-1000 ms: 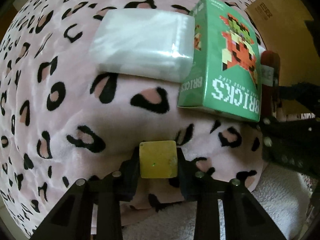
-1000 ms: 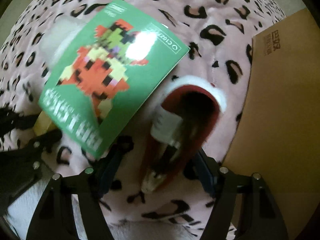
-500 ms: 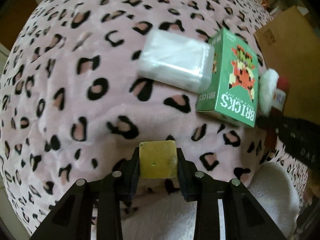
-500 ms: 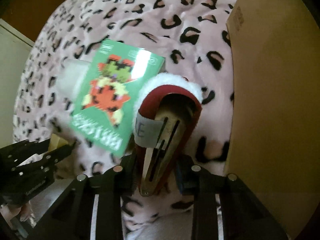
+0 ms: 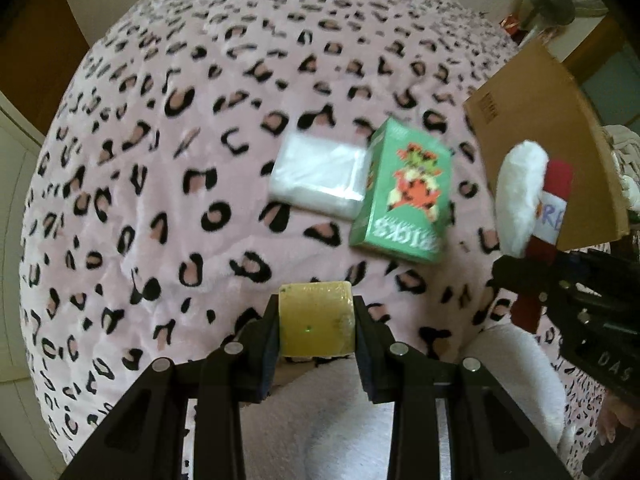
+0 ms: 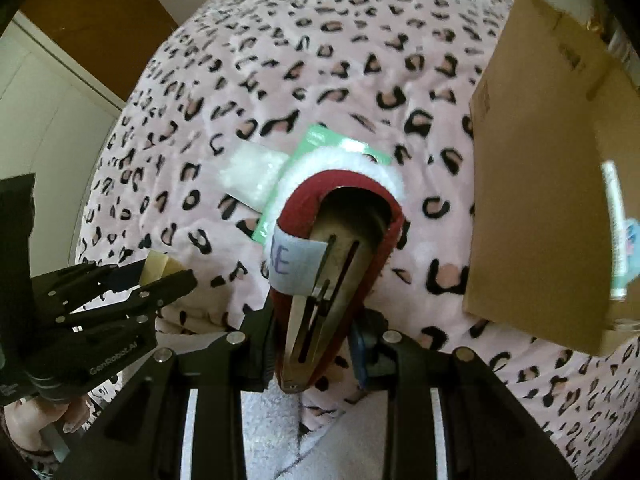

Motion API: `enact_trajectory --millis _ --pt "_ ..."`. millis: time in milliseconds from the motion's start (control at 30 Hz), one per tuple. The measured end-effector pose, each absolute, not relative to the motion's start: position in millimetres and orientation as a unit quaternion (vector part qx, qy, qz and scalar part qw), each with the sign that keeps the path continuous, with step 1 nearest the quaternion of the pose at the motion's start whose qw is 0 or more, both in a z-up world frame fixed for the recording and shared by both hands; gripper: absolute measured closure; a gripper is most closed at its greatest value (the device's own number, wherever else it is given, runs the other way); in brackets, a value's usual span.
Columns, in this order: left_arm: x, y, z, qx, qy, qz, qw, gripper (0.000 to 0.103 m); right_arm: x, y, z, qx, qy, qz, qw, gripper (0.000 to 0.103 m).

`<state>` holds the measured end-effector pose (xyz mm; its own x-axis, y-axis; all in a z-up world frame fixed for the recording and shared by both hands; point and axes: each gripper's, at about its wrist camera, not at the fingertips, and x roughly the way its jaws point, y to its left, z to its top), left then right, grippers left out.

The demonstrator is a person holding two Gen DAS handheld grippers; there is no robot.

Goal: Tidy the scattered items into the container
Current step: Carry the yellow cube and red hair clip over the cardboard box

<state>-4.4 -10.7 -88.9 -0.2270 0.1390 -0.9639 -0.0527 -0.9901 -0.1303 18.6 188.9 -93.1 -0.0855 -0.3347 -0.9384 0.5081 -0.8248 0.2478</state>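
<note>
While the left tool (image 5: 316,326) clenched a yellow block (image 5: 316,320) above the leopard blanket (image 5: 160,200), the right tool (image 6: 316,344) gripped a red hair clip (image 6: 332,264) with white fur trim, near the cardboard box (image 6: 540,200). Below, a green box (image 5: 404,196) lay touching a clear packet (image 5: 320,178) on the blanket.

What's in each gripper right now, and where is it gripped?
Left gripper clamps a yellow block by its two opposite sides. Right gripper pinches a red, white-trimmed hair clip near its narrow metal end.
</note>
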Motion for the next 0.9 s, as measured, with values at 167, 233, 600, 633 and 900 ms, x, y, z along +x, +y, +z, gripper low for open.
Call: enact_trajectory --millis 167,233,600,633,900 --pt "-3 -8 -59 -0.603 -0.032 0.795 0.064 0.07 20 192 -72 0.603 0.066 -0.739 0.293 0.073" --pt "1 -9 -48 -0.598 -0.033 0.798 0.066 0.07 20 195 -64 0.599 0.066 -0.743 0.291 0.073" --pt "7 14 -24 -0.583 -0.022 0.809 0.078 0.07 26 209 -30 0.579 0.06 -0.757 0.296 0.073" --pt "7 16 -22 -0.581 -0.02 0.81 0.08 0.07 26 211 -27 0.578 0.058 -0.758 0.297 0.073" --pt "7 41 -5 -0.574 -0.009 0.813 0.095 0.07 27 227 -12 0.571 0.053 -0.764 0.295 0.073"
